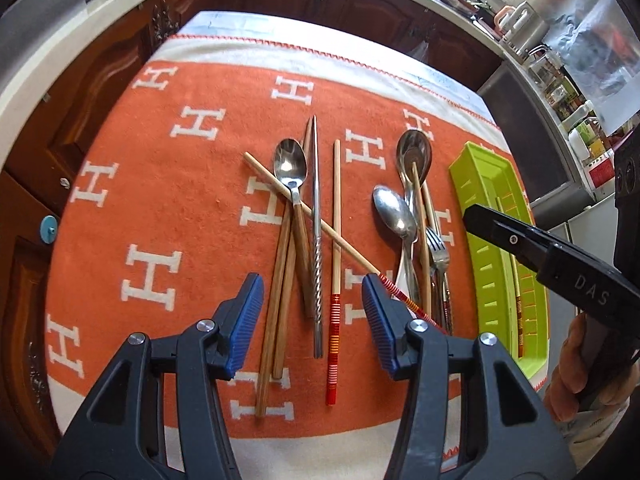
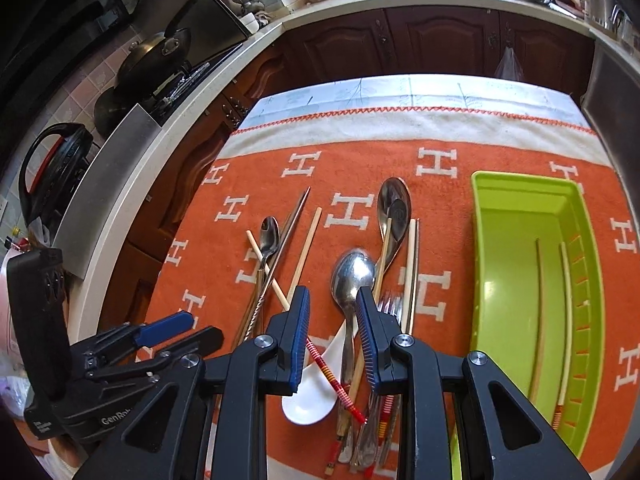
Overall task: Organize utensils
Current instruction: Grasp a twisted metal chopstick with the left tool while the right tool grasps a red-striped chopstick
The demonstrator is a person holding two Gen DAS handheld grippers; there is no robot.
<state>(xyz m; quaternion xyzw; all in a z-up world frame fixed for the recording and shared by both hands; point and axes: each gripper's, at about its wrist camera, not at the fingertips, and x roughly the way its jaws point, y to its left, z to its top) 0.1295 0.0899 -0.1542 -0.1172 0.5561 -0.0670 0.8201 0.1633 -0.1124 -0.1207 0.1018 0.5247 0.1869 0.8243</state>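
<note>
Utensils lie on an orange towel (image 1: 180, 200). In the left wrist view my left gripper (image 1: 313, 316) is open above a pile of wooden chopsticks (image 1: 280, 280), a twisted metal chopstick (image 1: 317, 240), a red-striped chopstick (image 1: 336, 280) and a wooden-handled spoon (image 1: 290, 164). A green tray (image 1: 480, 208) at the right holds a chopstick (image 1: 516, 300). In the right wrist view my right gripper (image 2: 333, 300) is open above a metal spoon (image 2: 352, 276), a white ceramic spoon (image 2: 312, 396), forks (image 2: 390, 304) and chopsticks (image 2: 410, 272). The green tray (image 2: 504, 240) holds two chopsticks (image 2: 566, 320).
Dark wooden cabinets (image 2: 440, 44) and a pale counter (image 2: 132, 208) ring the table. A stove with pans (image 2: 160, 56) stands at the left. The left gripper (image 2: 160, 340) shows at the lower left of the right wrist view. The right gripper (image 1: 540, 252) reaches over the tray in the left wrist view.
</note>
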